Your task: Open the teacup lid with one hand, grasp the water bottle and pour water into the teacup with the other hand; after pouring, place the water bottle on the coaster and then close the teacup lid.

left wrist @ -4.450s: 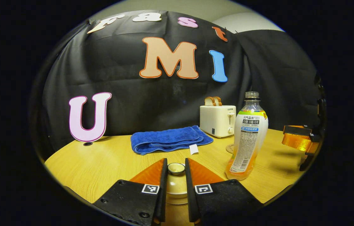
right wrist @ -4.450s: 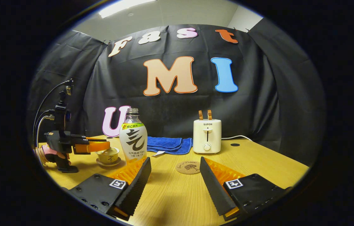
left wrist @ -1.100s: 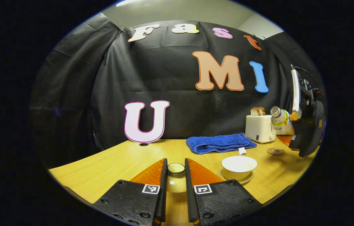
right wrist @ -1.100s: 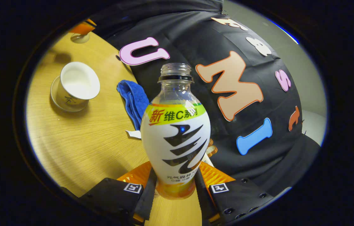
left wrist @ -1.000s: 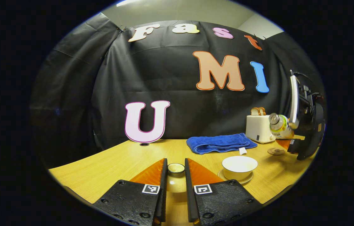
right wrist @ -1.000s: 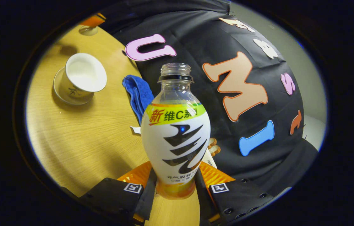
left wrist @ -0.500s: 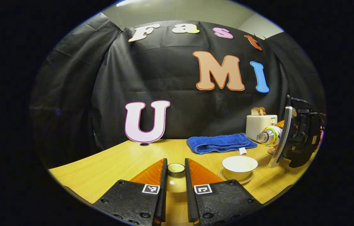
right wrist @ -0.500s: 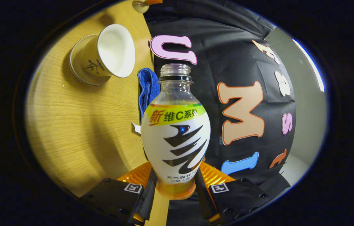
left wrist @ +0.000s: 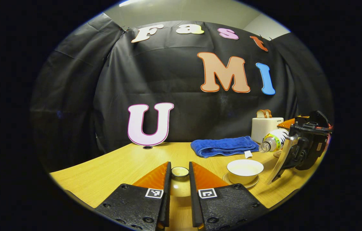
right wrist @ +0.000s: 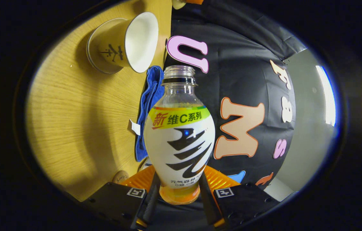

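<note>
My left gripper (left wrist: 179, 179) is shut on the knob of the cream teacup lid (left wrist: 180, 184), held above the table left of the cup. The open white teacup (left wrist: 244, 168) stands on its saucer (left wrist: 251, 184); in the right gripper view the teacup (right wrist: 126, 41) sits at the upper left. My right gripper (right wrist: 178, 195) is shut on the uncapped water bottle (right wrist: 179, 138). In the left gripper view that water bottle (left wrist: 272, 143) lies nearly level, its mouth pointing left, above and right of the cup, with the right gripper (left wrist: 303, 144) behind it.
A folded blue towel (left wrist: 224, 146) lies behind the cup. A white toaster (left wrist: 262, 128) with bread stands at the back right. The round coaster (right wrist: 120, 176) peeks out beside my right gripper's fingers. The wooden table (left wrist: 116, 163) spreads to the left.
My right gripper has tipped the bottle further over and brought its mouth lower and closer to the cup. The left gripper has held still with the lid.
</note>
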Demonstrator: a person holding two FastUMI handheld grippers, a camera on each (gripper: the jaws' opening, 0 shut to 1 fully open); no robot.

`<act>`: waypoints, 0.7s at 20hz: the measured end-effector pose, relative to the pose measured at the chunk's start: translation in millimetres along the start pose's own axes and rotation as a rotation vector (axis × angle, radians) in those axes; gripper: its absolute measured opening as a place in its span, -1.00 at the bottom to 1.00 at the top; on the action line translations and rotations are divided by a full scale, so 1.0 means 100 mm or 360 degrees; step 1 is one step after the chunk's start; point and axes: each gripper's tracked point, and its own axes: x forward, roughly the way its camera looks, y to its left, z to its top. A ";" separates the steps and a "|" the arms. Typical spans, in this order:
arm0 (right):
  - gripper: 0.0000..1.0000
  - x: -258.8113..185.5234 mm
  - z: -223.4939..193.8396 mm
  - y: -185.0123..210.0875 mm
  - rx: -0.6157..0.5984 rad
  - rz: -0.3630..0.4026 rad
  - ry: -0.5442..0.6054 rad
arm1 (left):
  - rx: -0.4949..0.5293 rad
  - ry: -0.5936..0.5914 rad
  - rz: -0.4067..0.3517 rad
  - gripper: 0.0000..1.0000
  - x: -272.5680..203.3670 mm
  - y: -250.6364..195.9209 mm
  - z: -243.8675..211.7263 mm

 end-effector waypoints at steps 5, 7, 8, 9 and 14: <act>0.29 -0.02 0.04 -0.03 -0.0121 -0.0057 -0.0035 | -0.0001 0.0000 0.0000 -0.51 0.00 0.00 -0.01; 0.29 -0.04 0.06 -0.04 -0.0167 -0.0089 -0.0043 | -0.0001 0.0001 0.0000 -0.51 -0.01 0.00 0.00; 0.29 -0.04 0.07 -0.03 -0.0178 -0.0097 -0.0050 | -0.0002 0.0000 0.0000 -0.51 -0.01 0.00 0.00; 0.29 -0.03 0.08 -0.05 -0.0192 -0.0113 -0.0050 | -0.0001 0.0001 0.0000 -0.51 -0.01 0.00 0.00; 0.29 -0.07 0.18 -0.15 -0.0297 -0.0200 -0.0087 | -0.0002 0.0001 0.0000 -0.51 -0.01 0.00 0.00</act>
